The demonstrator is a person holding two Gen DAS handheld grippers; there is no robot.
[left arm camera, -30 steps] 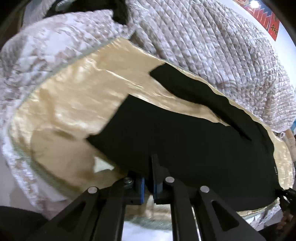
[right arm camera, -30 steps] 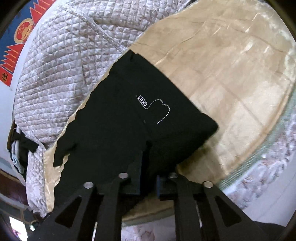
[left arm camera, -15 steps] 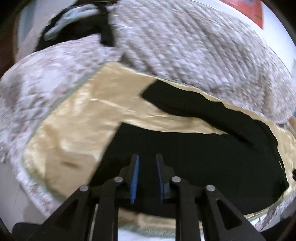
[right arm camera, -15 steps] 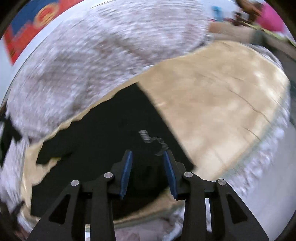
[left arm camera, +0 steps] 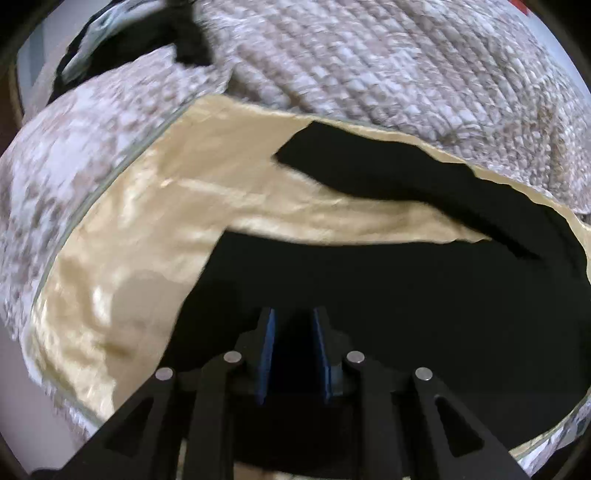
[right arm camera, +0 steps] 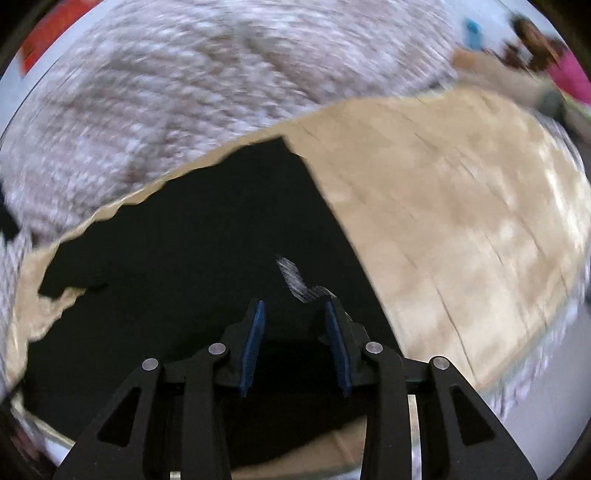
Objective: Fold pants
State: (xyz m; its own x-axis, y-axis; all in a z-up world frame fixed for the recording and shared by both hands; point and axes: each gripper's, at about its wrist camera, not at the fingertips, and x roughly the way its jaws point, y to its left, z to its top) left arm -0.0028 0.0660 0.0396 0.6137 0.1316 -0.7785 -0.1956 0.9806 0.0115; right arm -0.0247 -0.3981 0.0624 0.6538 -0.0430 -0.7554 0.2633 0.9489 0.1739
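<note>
Black pants [left arm camera: 406, 291] lie flat on a tan satin cloth [left arm camera: 155, 229]. In the left wrist view the near leg fills the lower middle and the far leg [left arm camera: 369, 170] stretches back left. My left gripper [left arm camera: 293, 317] is open and empty, just above the near leg. In the right wrist view the pants [right arm camera: 192, 251] show a blurred white stitched logo [right arm camera: 295, 277]. My right gripper [right arm camera: 293, 314] is open and empty above the cloth near that logo.
A quilted beige blanket [left arm camera: 369, 62] is piled behind the tan cloth, also seen in the right wrist view [right arm camera: 166, 85]. A dark garment [left arm camera: 147, 33] lies at the far left. The tan cloth [right arm camera: 461, 206] extends right. Pink and tan objects [right arm camera: 554, 70] sit far right.
Both grippers were shut on the pants a second ago; both have opened, let go and pulled back. The near leg now lies flat. The right view has swung and is blurred.
</note>
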